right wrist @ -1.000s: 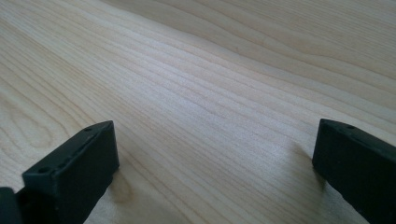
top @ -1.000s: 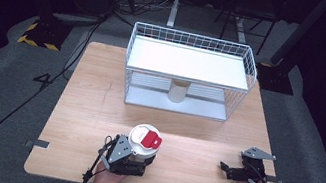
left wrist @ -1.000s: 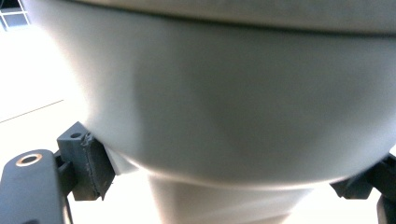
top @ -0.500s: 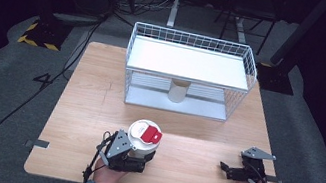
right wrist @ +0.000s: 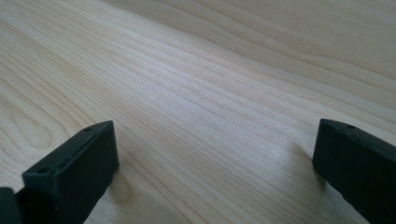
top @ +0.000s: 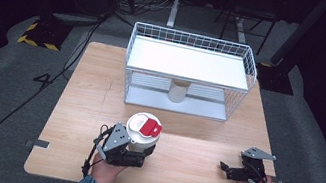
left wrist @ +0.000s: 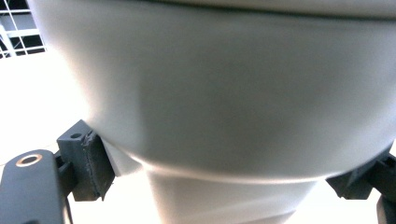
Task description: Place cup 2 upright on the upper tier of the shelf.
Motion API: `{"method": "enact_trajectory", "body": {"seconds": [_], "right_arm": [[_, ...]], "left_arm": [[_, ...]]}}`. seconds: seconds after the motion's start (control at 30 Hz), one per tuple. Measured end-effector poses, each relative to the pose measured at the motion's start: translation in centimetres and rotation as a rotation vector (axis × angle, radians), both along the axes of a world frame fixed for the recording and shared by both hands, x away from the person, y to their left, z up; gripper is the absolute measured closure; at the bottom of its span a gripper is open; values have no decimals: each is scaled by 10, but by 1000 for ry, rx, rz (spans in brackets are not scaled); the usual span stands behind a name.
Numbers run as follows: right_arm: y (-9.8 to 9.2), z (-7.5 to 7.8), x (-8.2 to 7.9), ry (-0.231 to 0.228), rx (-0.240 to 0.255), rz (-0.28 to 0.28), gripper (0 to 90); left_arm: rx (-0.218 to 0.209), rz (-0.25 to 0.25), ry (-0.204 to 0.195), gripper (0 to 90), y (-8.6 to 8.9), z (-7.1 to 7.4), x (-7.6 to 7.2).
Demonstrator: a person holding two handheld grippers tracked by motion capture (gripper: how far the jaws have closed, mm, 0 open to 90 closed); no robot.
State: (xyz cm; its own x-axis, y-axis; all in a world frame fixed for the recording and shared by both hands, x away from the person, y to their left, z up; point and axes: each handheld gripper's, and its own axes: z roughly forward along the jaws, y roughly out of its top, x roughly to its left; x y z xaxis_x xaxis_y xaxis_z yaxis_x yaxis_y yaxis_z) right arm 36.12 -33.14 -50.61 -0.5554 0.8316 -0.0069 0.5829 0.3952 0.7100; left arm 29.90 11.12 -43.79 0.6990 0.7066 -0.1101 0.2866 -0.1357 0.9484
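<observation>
Left hand-held gripper (top: 142, 153) is gripping the white cup (top: 143, 131), now shifted slightly rightward.
Right hand-held gripper (top: 226, 169) is resting released near the bench (top: 90, 89)'s near right corner.

Wooden table (top: 87, 108) with wire rack (top: 186, 75), white cup (top: 143, 131).

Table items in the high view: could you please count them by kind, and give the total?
White cup with red lid tab, held in the left hand-held gripper: 1
White wire shelf rack: 1
Small pale cup under the rack's shelf: 1
Hand-held grippers, left and right: 2
Total: 5
</observation>
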Motion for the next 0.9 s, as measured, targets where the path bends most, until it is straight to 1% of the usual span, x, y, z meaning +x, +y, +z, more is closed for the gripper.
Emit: {"method": "enact_trajectory", "body": {"seconds": [0.03,0.13,0.23,0.33,0.53,0.6,0.63,0.7,0.9], "right_arm": [[0,0,1,0,0,9,3],[0,0,1,-1,-1,10,2],[0,0,1,-1,-1,10,2],[0,0,1,-1,0,10,2],[0,0,1,-1,1,10,2],[0,0,1,-1,0,10,2],[0,0,1,-2,0,8,2],[0,0,1,-2,1,9,2],[0,0,1,-1,1,10,2]], "left_arm": [[-3,-2,0,136,0,2,0],[-7,-5,6,136,0,8,2],[-15,-9,0,136,0,13,3],[-10,-12,-10,136,0,19,5],[-19,-15,-2,136,0,31,10],[-13,-20,-11,136,1,35,12],[-16,-17,-7,136,0,38,13],[-9,-24,-10,135,0,42,15],[-12,-36,-34,136,-1,56,22]]}}
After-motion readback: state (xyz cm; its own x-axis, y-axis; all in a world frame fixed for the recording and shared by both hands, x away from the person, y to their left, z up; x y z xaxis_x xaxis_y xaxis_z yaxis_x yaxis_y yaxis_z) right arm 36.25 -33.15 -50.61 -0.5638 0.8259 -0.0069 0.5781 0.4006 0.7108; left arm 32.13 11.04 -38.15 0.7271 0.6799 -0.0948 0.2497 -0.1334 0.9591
